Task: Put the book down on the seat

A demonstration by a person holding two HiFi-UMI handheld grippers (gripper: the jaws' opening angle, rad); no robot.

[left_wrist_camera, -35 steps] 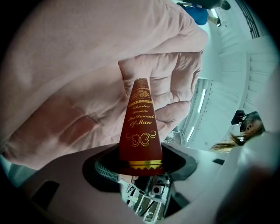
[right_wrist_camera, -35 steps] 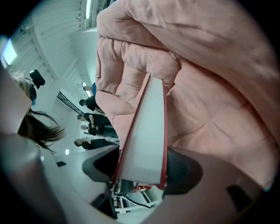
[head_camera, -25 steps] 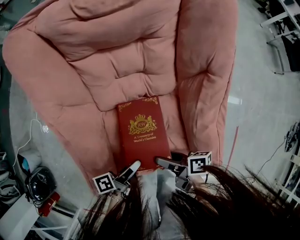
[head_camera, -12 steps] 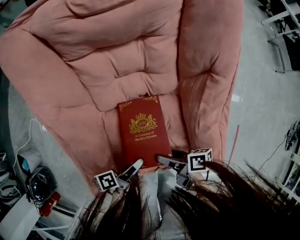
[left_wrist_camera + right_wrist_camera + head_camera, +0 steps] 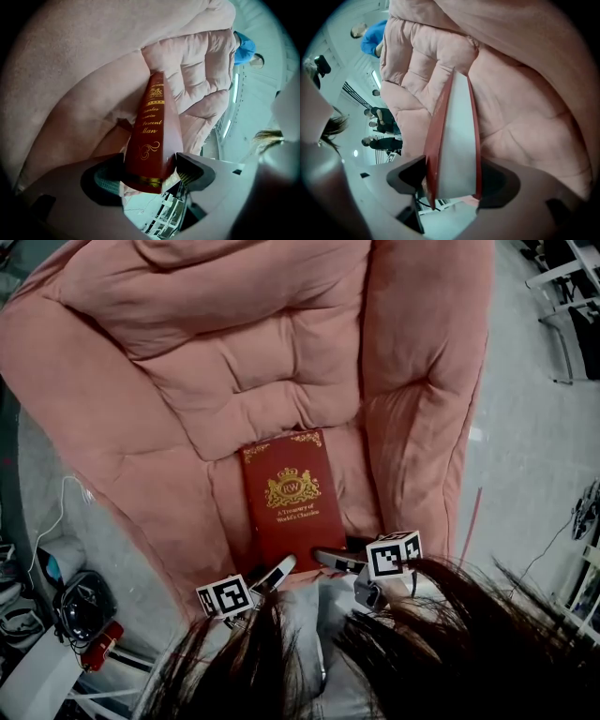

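pink armchair [image 5: 244,343]: big padded thing, fills most of the head view. seat [image 5: 211,507] is the low cushion at its front, between the two fat armrests.

book [image 5: 291,498]: red hardback, gold crest up. As far as I can judge it lies flat on the seat. Long axis runs straight away from the person: near short edge at the seat's front lip, far edge toward the backrest. Roughly centred between the armrests.

Both tongs are at that near end, one per corner, pointing along the book's length and angled down. Neither hand is nearer; they sit level with each other.

right tongs [image 5: 453,164]: clamped on the page-edge side, one jaw on each cover, white page block between.

left tongs [image 5: 150,161]: spine side. Jaws have just been opening. The spine end is between them, but the ribbed pad on one side shows clear of the cover, so I read it as not gripping.

Judgement: the book looks down and the release is half done. The book lies dead ahead of both tongs, on their pointing line. So the clean exit is straight back toward the person along the long axis, once the right jaws part. A sideways pull would drag the near end across the cushion. The seat is soft, so the freed book may tip toward the front lip.
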